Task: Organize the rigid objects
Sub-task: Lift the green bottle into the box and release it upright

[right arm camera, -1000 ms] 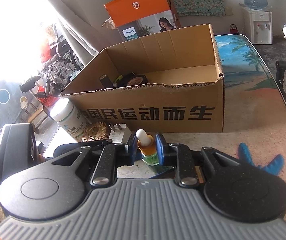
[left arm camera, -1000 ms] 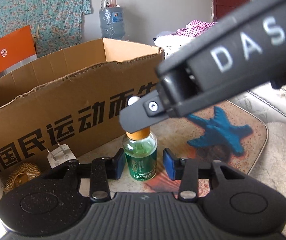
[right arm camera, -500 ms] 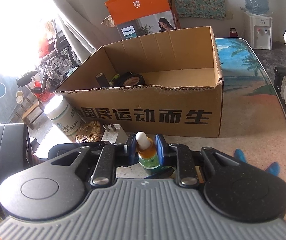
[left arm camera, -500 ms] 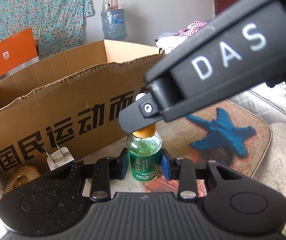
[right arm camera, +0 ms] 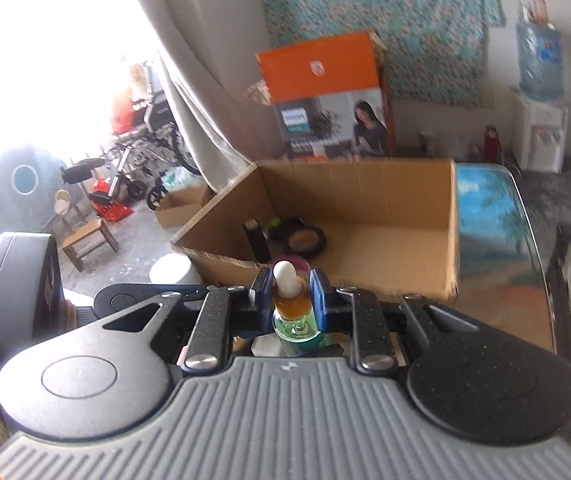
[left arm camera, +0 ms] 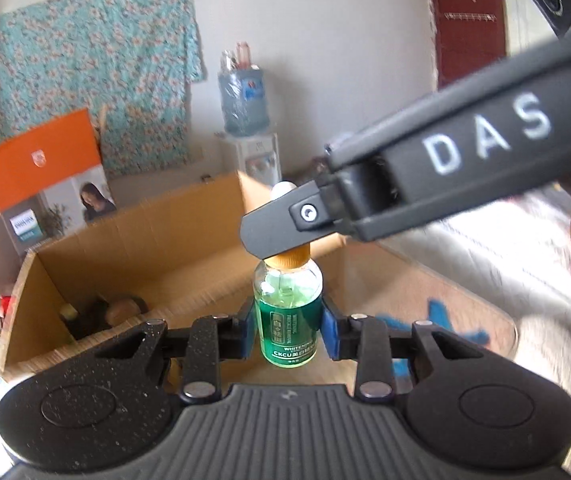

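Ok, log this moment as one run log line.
left gripper: shut on dropper bottle body | right gripper: shut on its cap | bottle: held above cardboard box near wall | box: holds some items

A small glass dropper bottle (left arm camera: 288, 316) of green liquid stands upright. Its cap is amber with a white bulb. It sits just before an open cardboard box (right arm camera: 405, 248).

Orange carton (right arm camera: 321, 68), water jug (right arm camera: 539, 62) and floral cloth (left arm camera: 85, 72) behind.
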